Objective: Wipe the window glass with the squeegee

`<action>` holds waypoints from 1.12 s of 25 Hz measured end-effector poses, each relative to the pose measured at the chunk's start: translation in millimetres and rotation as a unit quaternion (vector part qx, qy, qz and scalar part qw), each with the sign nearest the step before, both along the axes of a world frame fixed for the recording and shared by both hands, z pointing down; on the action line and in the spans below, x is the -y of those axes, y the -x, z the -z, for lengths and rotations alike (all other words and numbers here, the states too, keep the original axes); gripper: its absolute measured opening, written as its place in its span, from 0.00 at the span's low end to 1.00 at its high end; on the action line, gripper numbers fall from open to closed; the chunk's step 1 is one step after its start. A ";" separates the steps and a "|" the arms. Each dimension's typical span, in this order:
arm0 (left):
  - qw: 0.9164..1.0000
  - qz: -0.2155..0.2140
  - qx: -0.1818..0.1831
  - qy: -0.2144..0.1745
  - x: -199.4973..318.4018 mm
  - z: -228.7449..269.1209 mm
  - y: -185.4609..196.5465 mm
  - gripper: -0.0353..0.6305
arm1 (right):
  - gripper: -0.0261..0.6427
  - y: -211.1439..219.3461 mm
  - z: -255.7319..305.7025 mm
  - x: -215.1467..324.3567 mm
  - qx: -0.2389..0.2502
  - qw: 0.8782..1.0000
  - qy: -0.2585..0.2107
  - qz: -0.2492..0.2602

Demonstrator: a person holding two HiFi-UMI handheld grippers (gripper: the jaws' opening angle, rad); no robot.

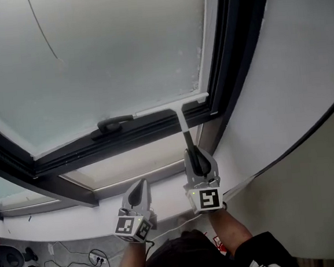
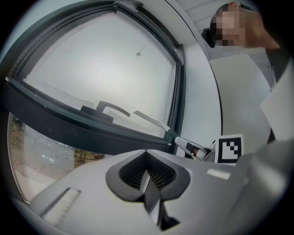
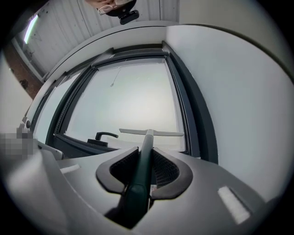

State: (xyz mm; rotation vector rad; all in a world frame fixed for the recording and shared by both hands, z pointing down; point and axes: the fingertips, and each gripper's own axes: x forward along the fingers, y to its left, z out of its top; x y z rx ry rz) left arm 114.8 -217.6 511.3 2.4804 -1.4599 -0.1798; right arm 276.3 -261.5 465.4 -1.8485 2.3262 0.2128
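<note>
Squeegee at the pane's lower right corner, held in the right claw.

The squeegee (image 1: 176, 107), a pale T-shaped blade on a dark handle, lies along the bottom edge of the window glass (image 1: 102, 54). Its right end meets the dark frame (image 1: 234, 66) and its left end is near the window handle (image 1: 113, 124). Bare glass opens above and leftward. The right gripper (image 1: 196, 156) is clenched on the squeegee's handle. The left gripper (image 1: 139, 189), jaws pressed together on nothing, is just beside it.
</note>
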 end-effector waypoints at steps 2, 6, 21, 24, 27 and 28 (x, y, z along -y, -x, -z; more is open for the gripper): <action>1.000 -0.005 -0.011 -0.013 -16.3 2.2 11.2 0.05 | 0.18 -0.7 6.8 -17.5 -0.004 1.000 -0.008 -0.009; 1.000 0.008 -0.017 -0.023 -60.4 0.5 56.1 0.05 | 0.18 6.8 11.1 -69.2 -0.010 1.000 -0.005 -0.019; 0.998 0.033 0.004 -0.050 -184.0 -6.3 163.7 0.05 | 0.18 18.7 -3.2 -248.3 -0.004 0.999 0.028 -0.037; 0.997 0.031 0.018 -0.065 -194.3 -1.1 156.6 0.05 | 0.18 6.7 3.7 -265.0 -0.003 0.999 0.021 -0.031; 0.996 0.035 0.021 -0.074 -203.5 2.1 144.1 0.05 | 0.18 -5.2 6.4 -271.7 -0.002 1.000 0.016 -0.015; 0.996 0.038 0.024 -0.078 -206.6 3.1 139.5 0.05 | 0.18 -8.4 5.9 -271.9 0.000 1.000 0.016 -0.007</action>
